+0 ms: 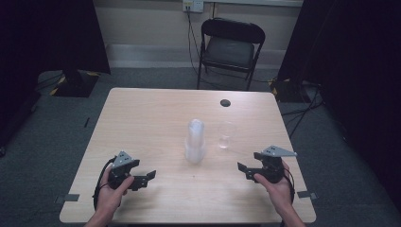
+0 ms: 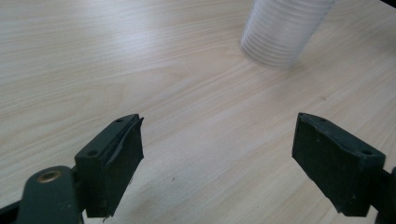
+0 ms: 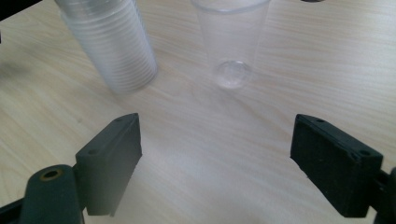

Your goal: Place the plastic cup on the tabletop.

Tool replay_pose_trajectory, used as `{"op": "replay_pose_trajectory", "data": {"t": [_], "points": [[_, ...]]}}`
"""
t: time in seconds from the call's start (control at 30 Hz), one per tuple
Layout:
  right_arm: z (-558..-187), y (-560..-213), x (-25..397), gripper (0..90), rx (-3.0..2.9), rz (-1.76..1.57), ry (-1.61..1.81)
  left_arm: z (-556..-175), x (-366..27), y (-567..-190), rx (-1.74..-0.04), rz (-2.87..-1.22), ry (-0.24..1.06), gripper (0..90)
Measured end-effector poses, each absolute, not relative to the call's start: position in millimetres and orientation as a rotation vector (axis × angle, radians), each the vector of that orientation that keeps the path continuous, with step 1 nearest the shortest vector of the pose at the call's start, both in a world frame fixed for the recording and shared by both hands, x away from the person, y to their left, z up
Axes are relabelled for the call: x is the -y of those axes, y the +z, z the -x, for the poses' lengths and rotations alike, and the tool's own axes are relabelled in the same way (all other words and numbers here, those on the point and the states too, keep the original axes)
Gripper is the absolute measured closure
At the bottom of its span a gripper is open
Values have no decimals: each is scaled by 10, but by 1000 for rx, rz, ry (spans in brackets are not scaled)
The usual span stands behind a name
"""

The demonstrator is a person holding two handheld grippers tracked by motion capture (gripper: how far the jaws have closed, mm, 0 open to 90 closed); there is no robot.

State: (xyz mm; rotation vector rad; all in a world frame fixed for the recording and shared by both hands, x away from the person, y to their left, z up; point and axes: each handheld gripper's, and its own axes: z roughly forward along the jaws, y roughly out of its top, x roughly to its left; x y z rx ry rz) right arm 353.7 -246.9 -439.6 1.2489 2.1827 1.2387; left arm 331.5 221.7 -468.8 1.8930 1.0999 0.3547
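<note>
A tall stack of clear plastic cups (image 1: 195, 141) stands upside down near the middle of the wooden table (image 1: 142, 123). Just to its right a single clear cup (image 1: 227, 135) stands upright. My left gripper (image 1: 145, 178) rests low at the front left, open, with nothing between its jaws. In the left gripper view the stack (image 2: 285, 28) is ahead and to the right of the left gripper (image 2: 217, 156). My right gripper (image 1: 243, 169) is at the front right, open and empty. In the right gripper view the right gripper (image 3: 215, 158) faces the stack (image 3: 112, 42) and the single cup (image 3: 231, 39).
A dark round cable hole (image 1: 225, 102) sits at the table's far right. Behind the table stands a black folding chair (image 1: 229, 47). Cables (image 1: 302, 111) trail on the grey floor at right, and a black stand base (image 1: 73, 82) sits at the far left.
</note>
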Motion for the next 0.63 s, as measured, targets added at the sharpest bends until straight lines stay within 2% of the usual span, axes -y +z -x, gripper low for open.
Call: {"op": "replay_pose_trajectory", "data": {"t": [0.37,0.43,0.63], "points": [[-3240,-4514,2625,150,-2180,-1303,1221,-3241,-2189,-4652,-1077,-1900,361,162],[-3215,-4584,2654,150,-2178,-1327,1205,-3239,-2202,-4661,-1087,-1912,393,162],[-3213,-4662,2695,152,-2181,-1352,1148,-3244,-2199,-4675,-1087,-1909,373,162]]}}
